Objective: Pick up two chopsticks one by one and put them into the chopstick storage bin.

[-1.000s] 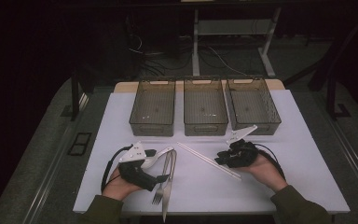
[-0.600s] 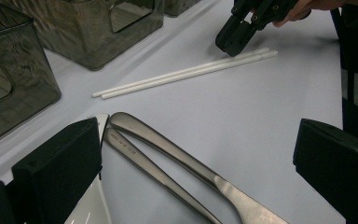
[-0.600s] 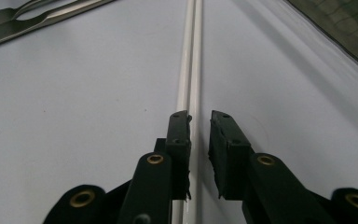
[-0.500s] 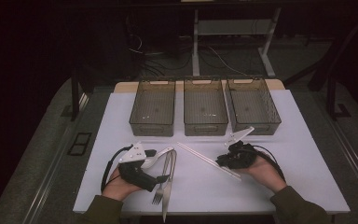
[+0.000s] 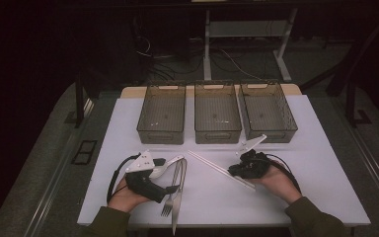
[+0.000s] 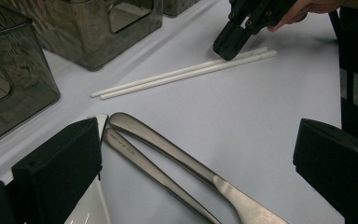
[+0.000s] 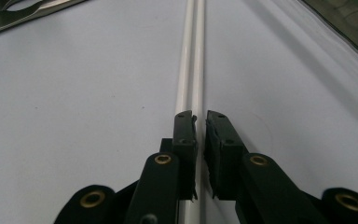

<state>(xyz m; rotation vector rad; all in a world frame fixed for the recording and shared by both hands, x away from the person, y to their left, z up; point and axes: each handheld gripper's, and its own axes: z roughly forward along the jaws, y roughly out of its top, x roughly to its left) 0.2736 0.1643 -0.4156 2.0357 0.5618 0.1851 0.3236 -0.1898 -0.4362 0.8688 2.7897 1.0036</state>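
Observation:
Two white chopsticks (image 5: 217, 168) lie side by side on the white table (image 5: 301, 148). My right gripper (image 5: 233, 170) rests at their near end. Its jaws have just been closing, and in the right gripper view (image 7: 200, 116) they pinch one chopstick (image 7: 198, 56) while the other runs under the left jaw. My left gripper (image 5: 175, 187) lies at the front left, open. In the left gripper view (image 6: 196, 140) its wide jaws straddle two steel handles, a knife (image 6: 168, 149) and a fork (image 6: 144, 161). A white spoon (image 5: 170, 162) touches the left jaw.
Three smoky clear bins (image 5: 162, 114) (image 5: 217, 112) (image 5: 267, 111) stand in a row at the back of the table, apparently with nothing inside. Dark floor, cables and desk legs lie beyond. Bare table surface stretches to the right of my right hand.
Both hands stay where they were. In the high view the right gripper still sits on the chopsticks' near end, and no object has shifted.

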